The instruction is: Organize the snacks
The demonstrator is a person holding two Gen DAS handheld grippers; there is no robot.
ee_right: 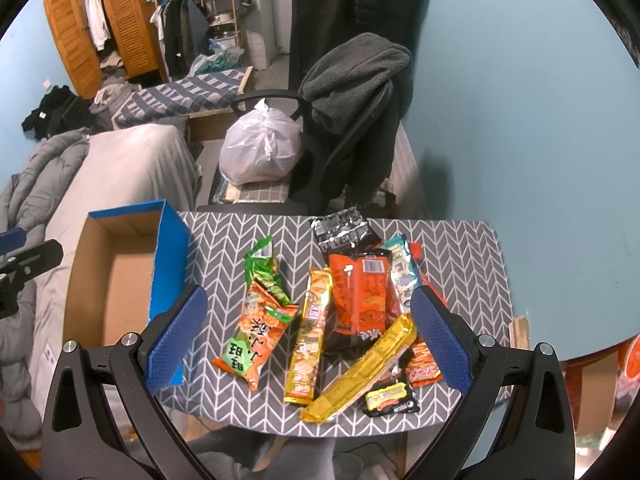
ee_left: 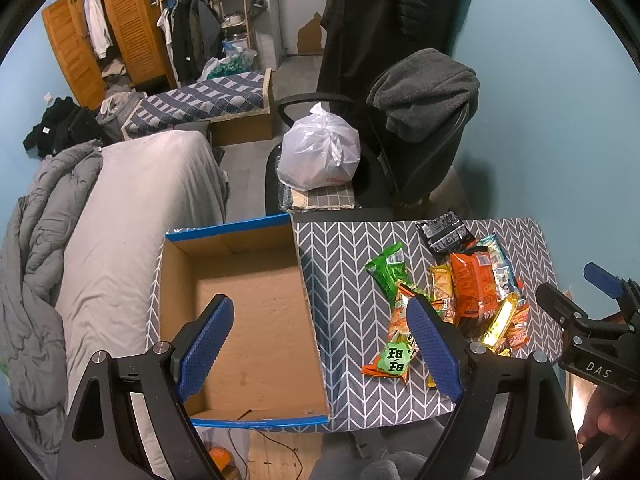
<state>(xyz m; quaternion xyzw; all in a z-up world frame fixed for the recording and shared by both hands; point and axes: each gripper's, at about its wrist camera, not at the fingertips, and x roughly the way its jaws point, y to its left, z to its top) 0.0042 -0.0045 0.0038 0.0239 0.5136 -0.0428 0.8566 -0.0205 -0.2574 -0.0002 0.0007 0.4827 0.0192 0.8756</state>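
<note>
A pile of snack packets (ee_right: 352, 312) lies on the grey chevron table (ee_right: 460, 248): a green bag (ee_right: 262, 266), an orange-green bag (ee_right: 260, 332), a gold bar (ee_right: 312, 340), a yellow bar (ee_right: 368, 368), a big orange pouch (ee_right: 362, 292) and a black packet (ee_right: 344, 226). My right gripper (ee_right: 308, 336) hovers open over the pile, holding nothing. An empty cardboard box (ee_left: 248, 320) with blue rims sits left of the table. My left gripper (ee_left: 320, 344) stands open above the box's right wall, its right finger (ee_left: 434, 344) over the snack packets (ee_left: 448, 292).
An office chair (ee_left: 400, 140) draped with a grey blanket holds a white plastic bag (ee_left: 318, 148) behind the table. A bed with grey bedding (ee_left: 120, 208) lies left of the box. A blue wall (ee_right: 520, 120) stands to the right. A hand (ee_left: 612, 420) holds the right gripper.
</note>
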